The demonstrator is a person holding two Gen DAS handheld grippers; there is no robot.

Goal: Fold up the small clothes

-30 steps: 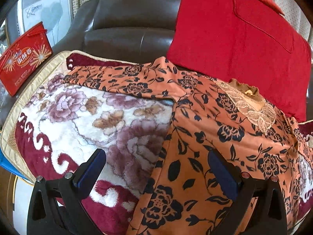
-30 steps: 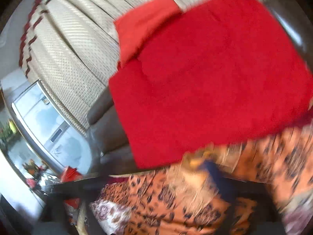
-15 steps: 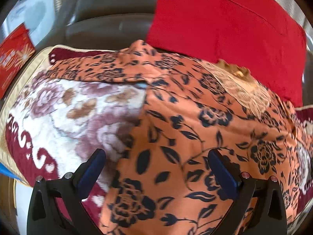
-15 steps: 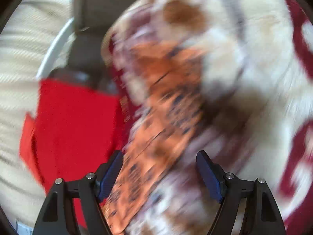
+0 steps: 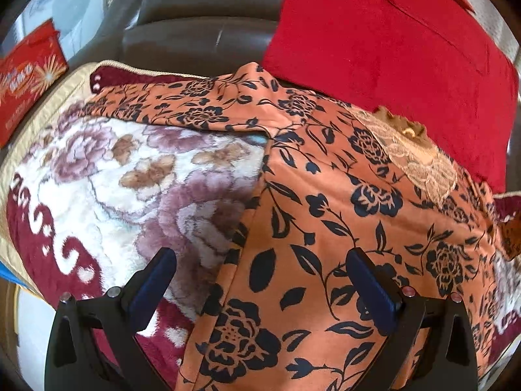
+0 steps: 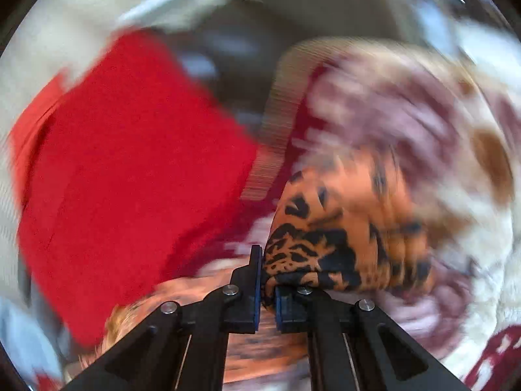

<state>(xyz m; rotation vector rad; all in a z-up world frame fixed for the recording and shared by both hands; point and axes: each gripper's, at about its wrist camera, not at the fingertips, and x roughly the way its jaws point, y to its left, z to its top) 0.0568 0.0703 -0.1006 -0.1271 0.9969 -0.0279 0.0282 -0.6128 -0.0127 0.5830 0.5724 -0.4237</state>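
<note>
Orange fabric printed with black flowers and leaves, a small garment with a panel of cream lace (image 5: 420, 159) near its neckline, lies spread across a plush blanket (image 5: 130, 176) patterned in cream, mauve and maroon on a dark brown leather sofa (image 5: 202, 22). A large red velvet cushion (image 5: 390, 52) leans against the sofa back just behind the orange garment (image 5: 325, 215), touching its upper edge. One sleeve of the garment stretches leftward along the top of the blanket in the left wrist view, and its near side edge runs down toward the camera.

The left gripper (image 5: 263, 286) hangs over that near edge with its blue-padded fingers (image 5: 153, 280) spread wide, one over the blanket and the other over the orange cloth; nothing is clamped between them.

The right wrist view is heavily smeared by motion. The right gripper (image 6: 267, 296) has just been closing, and its blue pads (image 6: 257, 280) now stand nearly together with a bunched fold of the orange garment (image 6: 345, 234) pinched between them. The gathered cloth bulges up and to the right of the fingertips, over the blanket (image 6: 423, 123), with the red cushion (image 6: 130, 176) to the left of it.

A red printed carton (image 5: 26, 78) with gold starbursts sits at the far left beyond the blanket's gold braided border.
</note>
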